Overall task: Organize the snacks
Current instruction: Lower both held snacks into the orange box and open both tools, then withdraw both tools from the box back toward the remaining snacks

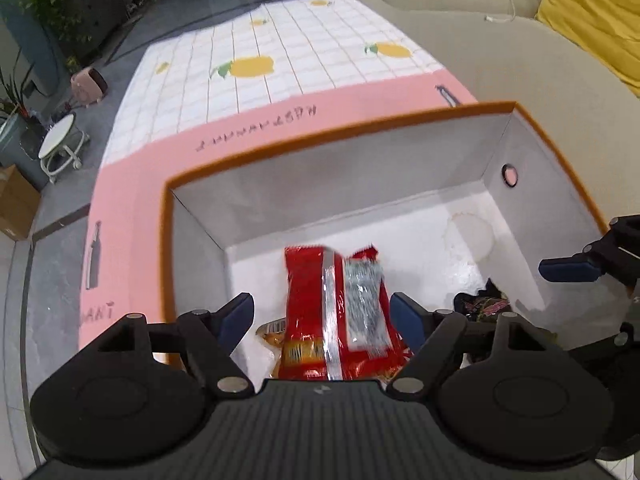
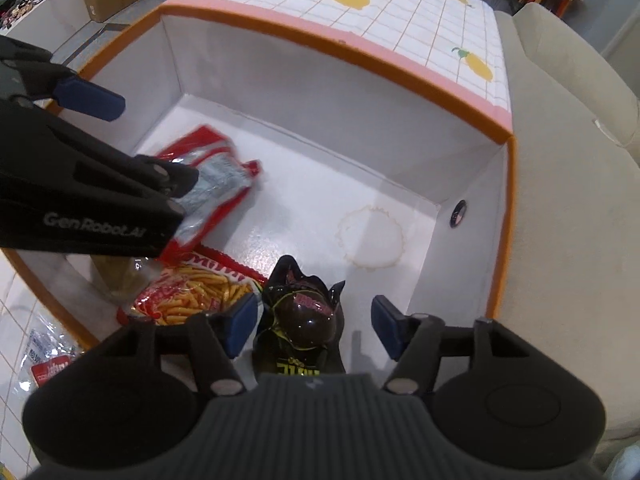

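A white box with an orange rim (image 1: 340,136) (image 2: 360,56) stands on the tablecloth. A red snack packet with a silver seam (image 1: 340,312) (image 2: 212,184) lies in it, between the spread fingers of my open left gripper (image 1: 322,320) (image 2: 116,128), not pinched. A red bag of orange sticks (image 2: 192,296) lies under it. A black snack packet (image 2: 304,320) (image 1: 480,304) stands between the spread fingers of my open right gripper (image 2: 312,326), which shows at the right edge of the left wrist view (image 1: 568,270).
The table has a pink-edged lemon-print cloth (image 1: 256,80). A beige sofa (image 2: 568,160) with a yellow cushion (image 1: 592,12) lies to the right. Another clear packet (image 2: 44,356) lies outside the box at left. A round stain (image 2: 370,240) marks the box floor.
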